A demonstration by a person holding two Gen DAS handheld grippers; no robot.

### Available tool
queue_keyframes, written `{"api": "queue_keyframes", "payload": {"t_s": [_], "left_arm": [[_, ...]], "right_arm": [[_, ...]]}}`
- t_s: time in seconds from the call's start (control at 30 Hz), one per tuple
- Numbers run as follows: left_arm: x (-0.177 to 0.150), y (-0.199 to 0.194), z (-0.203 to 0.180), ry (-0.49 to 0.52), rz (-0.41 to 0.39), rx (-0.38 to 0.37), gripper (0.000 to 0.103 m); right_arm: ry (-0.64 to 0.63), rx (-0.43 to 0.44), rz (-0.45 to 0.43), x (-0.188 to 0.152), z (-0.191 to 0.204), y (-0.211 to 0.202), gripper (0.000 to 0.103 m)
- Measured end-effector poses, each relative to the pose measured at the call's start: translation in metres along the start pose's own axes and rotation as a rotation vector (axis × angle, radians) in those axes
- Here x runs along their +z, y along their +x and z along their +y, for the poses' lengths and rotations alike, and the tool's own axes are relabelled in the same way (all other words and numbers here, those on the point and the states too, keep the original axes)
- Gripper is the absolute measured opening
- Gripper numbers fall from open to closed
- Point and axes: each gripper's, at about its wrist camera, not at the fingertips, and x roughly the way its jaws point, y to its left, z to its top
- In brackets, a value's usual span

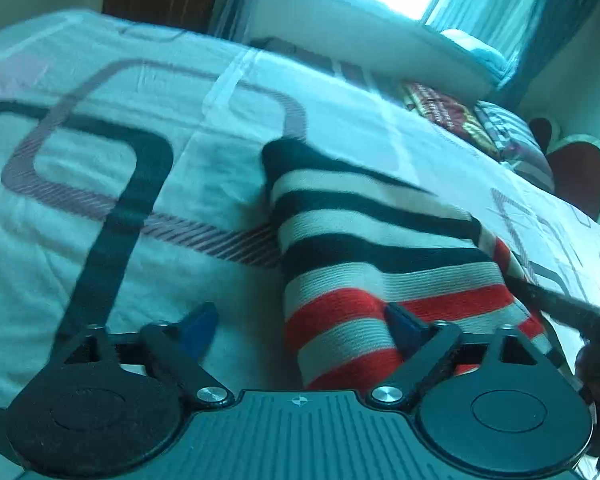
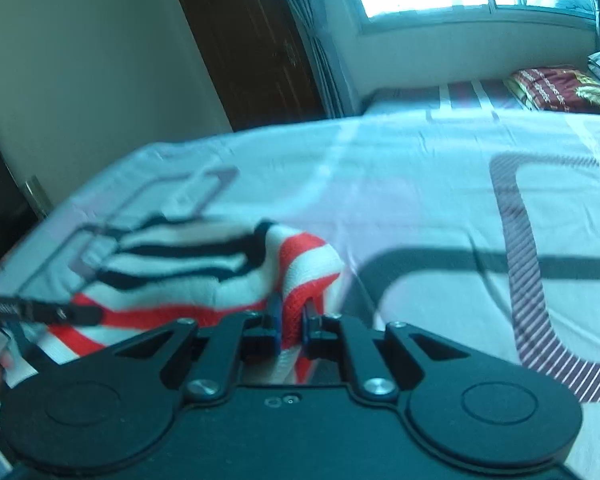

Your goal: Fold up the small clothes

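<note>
A small knit garment (image 1: 380, 240) with black, white and red stripes lies on the bed. My left gripper (image 1: 300, 320) is open; its right finger rests over the garment's red-striped end and its left finger is over the bare sheet. My right gripper (image 2: 292, 316) is shut on a bunched red-and-white edge of the same garment (image 2: 204, 264), which trails away to the left in that view. The other gripper's black finger shows at the left edge of the right wrist view (image 2: 40, 312).
The bed (image 1: 100, 240) has a white sheet with dark rounded-square patterns. Folded blankets and pillows (image 1: 480, 124) lie at its far end under a window. A dark wooden door (image 2: 252, 48) and a wall stand beyond the bed.
</note>
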Motion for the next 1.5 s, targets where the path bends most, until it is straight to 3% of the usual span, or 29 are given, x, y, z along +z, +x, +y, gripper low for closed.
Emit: {"api": "queue_keyframes", "payload": {"t_s": [0.1,0.17,0.27,0.43,0.53,0.7,0.83,0.9,0.93,1.0,1.07,1.1,1.13,1.17,1.33,1.5], "left_arm": [[-0.001,-0.002,-0.006,0.025,-0.010,0.025,0.095],[-0.005,-0.018,-0.009,0.027,-0.026,-0.011,0.094],[-0.028,-0.054,-0.017,0.096,-0.060,-0.046,0.094],[-0.070,-0.085,-0.005,0.063,-0.065,-0.109,0.094],[-0.088,-0.081,0.001,0.053,-0.030,-0.096,0.095],[-0.102,-0.075,0.008,0.040,-0.068,-0.094,0.097],[-0.108,-0.084,0.006,0.077,-0.065,-0.058,0.097],[-0.111,-0.102,0.004,0.080,-0.059,0.013,0.097],[-0.115,-0.119,-0.001,0.067,-0.064,0.050,0.097],[-0.129,-0.159,-0.020,0.114,-0.089,0.051,0.103],[-0.149,-0.198,-0.043,0.181,-0.168,0.111,0.103],[-0.158,-0.213,-0.053,0.199,-0.192,0.132,0.103],[-0.167,-0.224,-0.062,0.207,-0.202,0.142,0.103],[-0.175,-0.232,-0.070,0.202,-0.201,0.144,0.103],[-0.195,-0.251,-0.099,0.227,-0.193,0.134,0.103],[-0.203,-0.276,-0.107,0.191,-0.261,0.141,0.103]], "right_arm": [[0.006,-0.010,0.026,0.004,0.000,0.000,0.010],[0.031,-0.020,0.065,0.012,0.001,-0.009,0.025],[0.013,0.026,0.045,0.010,0.011,-0.049,0.027],[-0.208,0.108,0.066,-0.034,0.055,-0.106,0.025],[-0.392,-0.017,0.095,-0.061,0.073,-0.100,0.023],[-0.438,-0.087,0.096,-0.069,0.079,-0.089,0.022],[-0.389,-0.096,0.087,-0.071,0.075,-0.092,0.023],[-0.309,-0.110,0.093,-0.064,0.075,-0.108,0.026],[-0.266,-0.093,0.074,-0.062,0.074,-0.128,0.030],[-0.175,-0.050,0.055,-0.063,0.072,-0.171,0.045],[-0.127,-0.038,0.059,-0.073,0.075,-0.209,0.069],[-0.128,-0.034,0.054,-0.080,0.079,-0.224,0.076],[-0.124,-0.049,0.047,-0.087,0.085,-0.238,0.092],[-0.109,-0.073,0.044,-0.095,0.089,-0.248,0.102],[-0.033,-0.185,0.080,-0.113,0.103,-0.272,0.102],[-0.076,-0.256,-0.016,-0.121,0.125,-0.295,0.102]]}}
